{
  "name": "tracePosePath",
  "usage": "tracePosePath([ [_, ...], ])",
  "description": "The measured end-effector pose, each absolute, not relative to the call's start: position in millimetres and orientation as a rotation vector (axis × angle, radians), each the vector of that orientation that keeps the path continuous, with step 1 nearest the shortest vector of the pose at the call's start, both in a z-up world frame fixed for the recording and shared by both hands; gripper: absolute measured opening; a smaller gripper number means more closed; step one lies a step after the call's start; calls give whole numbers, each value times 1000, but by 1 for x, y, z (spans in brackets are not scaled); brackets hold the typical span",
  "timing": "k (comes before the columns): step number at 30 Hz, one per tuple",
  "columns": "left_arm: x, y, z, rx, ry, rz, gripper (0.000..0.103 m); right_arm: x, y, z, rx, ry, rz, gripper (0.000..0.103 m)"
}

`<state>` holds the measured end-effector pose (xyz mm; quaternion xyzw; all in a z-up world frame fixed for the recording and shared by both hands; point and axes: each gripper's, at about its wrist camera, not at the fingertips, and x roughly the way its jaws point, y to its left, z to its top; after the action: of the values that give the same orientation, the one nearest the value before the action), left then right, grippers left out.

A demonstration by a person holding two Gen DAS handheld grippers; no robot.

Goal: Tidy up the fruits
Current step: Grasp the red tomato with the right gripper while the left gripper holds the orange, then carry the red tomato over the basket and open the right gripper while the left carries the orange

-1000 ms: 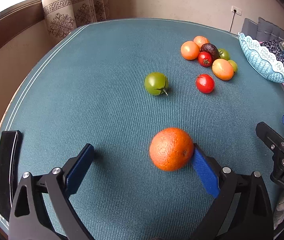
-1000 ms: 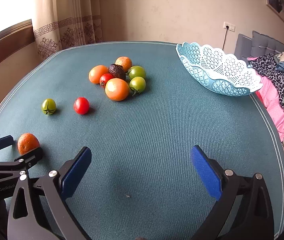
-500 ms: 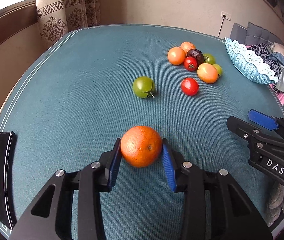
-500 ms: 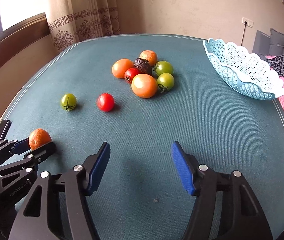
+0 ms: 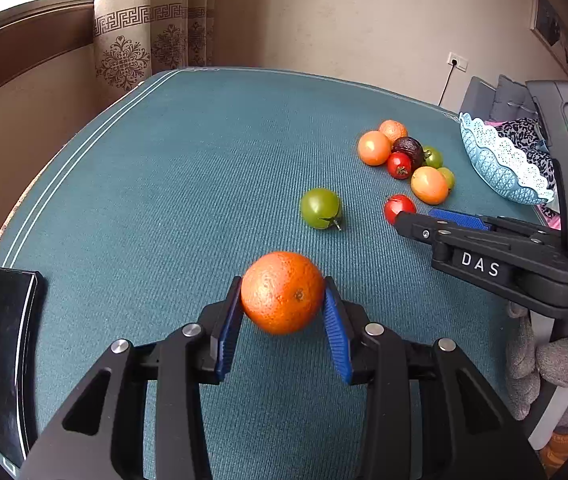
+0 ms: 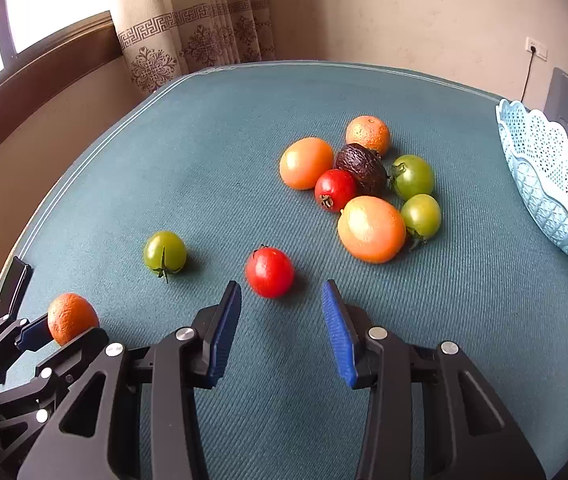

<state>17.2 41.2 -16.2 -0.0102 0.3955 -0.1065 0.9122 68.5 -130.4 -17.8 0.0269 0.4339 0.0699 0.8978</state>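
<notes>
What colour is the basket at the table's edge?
Light blue basket with a lacy perforated pattern; clearest in the right wrist view.

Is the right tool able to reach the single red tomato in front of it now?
Probably yes: the red tomato lies just beyond the right tool, whose jaws have just been closing with nothing between them and seem barely wider than it.

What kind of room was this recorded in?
Probably a bedroom or living room at home: patterned curtains by a window, a wall socket, clothes piled beyond the teal-covered table.
</notes>
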Motion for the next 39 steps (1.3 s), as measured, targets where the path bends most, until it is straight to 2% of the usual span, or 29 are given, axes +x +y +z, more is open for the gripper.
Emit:
tracePosePath([
  [8, 23, 47, -19, -22, 825, -196, 40, 86, -123, -24, 28, 897, 147, 26],
  [19, 28, 36, -9, 7, 804, -200, 40, 69, -147, -11, 119, 850, 149, 26],
  [39, 35, -37, 32, 98, 727, -305, 40, 30, -266, 34, 239, 694, -44, 26],
])
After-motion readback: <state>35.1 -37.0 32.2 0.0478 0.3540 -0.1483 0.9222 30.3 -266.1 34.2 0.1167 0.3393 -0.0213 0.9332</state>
